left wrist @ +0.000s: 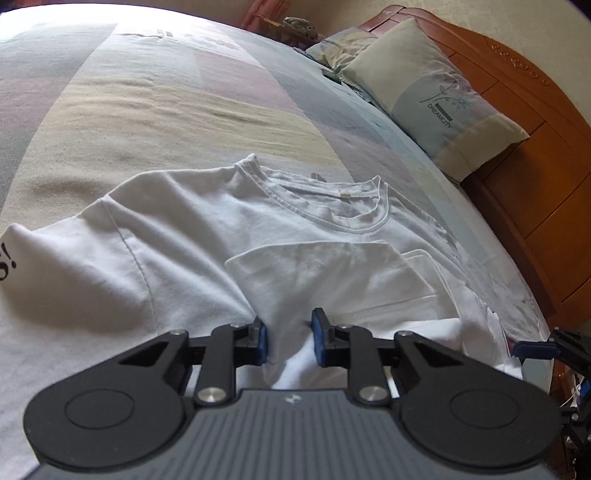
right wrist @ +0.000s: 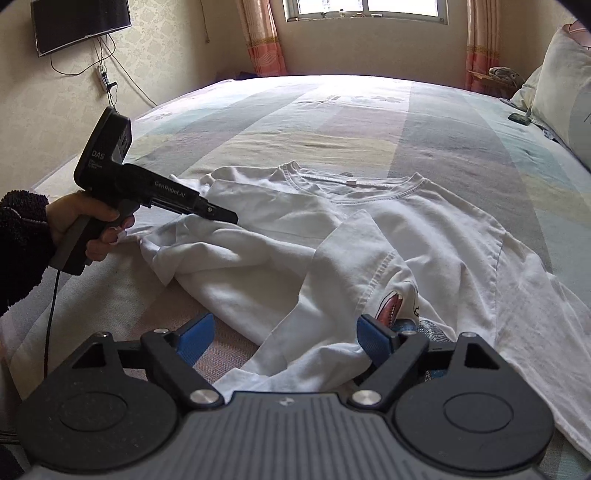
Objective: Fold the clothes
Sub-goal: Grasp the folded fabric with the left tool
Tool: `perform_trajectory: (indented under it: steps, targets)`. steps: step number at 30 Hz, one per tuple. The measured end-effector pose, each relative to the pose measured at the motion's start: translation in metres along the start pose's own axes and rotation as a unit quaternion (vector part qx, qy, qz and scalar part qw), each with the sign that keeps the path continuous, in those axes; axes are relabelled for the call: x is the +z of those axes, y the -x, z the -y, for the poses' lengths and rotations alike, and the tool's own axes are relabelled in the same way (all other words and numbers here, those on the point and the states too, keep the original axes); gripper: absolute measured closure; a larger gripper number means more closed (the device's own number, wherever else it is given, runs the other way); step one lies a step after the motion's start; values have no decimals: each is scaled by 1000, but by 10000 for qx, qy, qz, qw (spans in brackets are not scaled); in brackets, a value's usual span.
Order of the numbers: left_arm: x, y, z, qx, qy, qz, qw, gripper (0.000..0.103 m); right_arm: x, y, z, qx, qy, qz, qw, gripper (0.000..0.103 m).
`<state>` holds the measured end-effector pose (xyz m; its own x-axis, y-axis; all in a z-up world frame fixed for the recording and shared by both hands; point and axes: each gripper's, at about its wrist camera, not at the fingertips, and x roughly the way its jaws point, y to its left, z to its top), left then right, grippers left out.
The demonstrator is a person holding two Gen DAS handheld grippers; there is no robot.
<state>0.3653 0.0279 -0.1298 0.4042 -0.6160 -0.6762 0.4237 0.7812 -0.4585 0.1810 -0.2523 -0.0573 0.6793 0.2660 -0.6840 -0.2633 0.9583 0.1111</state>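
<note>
One white T-shirt, lying front-up on the bed with its ribbed collar toward the far side; one sleeve folded inward over the chest, partly covering a printed graphic; the opposite side bunched and rumpled near the bed's edge. Bed covered by a pastel patchwork sheet in grey, pink, cream and pale green blocks. Left gripper, black with blue-padded fingers a modest gap apart, white fabric of the shirt lying between them; whether the pads actually press the cloth cannot be told. In the right wrist view this same gripper shows as a pistol-grip tool held by a hand in a dark fuzzy sleeve, its tip over the rumpled side of the shirt. Right gripper, fingers spread wide, hovering at the shirt's near hem, cloth beneath and between them, not clamped. One pillow printed with a flower, leaning against a wooden headboard. Wall-mounted television, curtained window.
</note>
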Motion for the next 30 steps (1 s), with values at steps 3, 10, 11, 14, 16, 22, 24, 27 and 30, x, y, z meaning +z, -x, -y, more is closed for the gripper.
perform_trajectory:
  steps: [3,10,11,14,16,22,24,27,30]
  targets:
    - [2,0,6,117,-109,21,9999,84,16,-5,-12,-820,305,60,9961,10]
    - [-6,20,16,144,-370,177,9991,87,25,-79,-51,-2480,1457,-418,9568,1]
    - [-8,24,17,146,-417,199,9988,87,23,-91,-55,-2682,1607,-503,9485,1]
    - [-12,35,21,141,-518,285,9982,87,13,-100,-56,-3180,1866,-643,9273,1]
    - [-15,49,24,12,-502,450,9977,87,7,-95,-53,-3533,2001,-651,9115,1]
    - [-25,99,37,-268,-574,987,9931,97,-1,-76,-51,-3545,2074,-618,9097,1]
    - [-28,107,39,-259,-646,967,9929,97,-4,-70,-51,-3549,2099,-607,9090,8]
    - [-35,113,37,-14,-708,898,9934,97,-4,-67,-51,-3350,2095,-673,9162,27]
    - [-40,106,27,107,-488,745,9960,96,-9,-58,-53,-3391,2191,-594,9129,27]
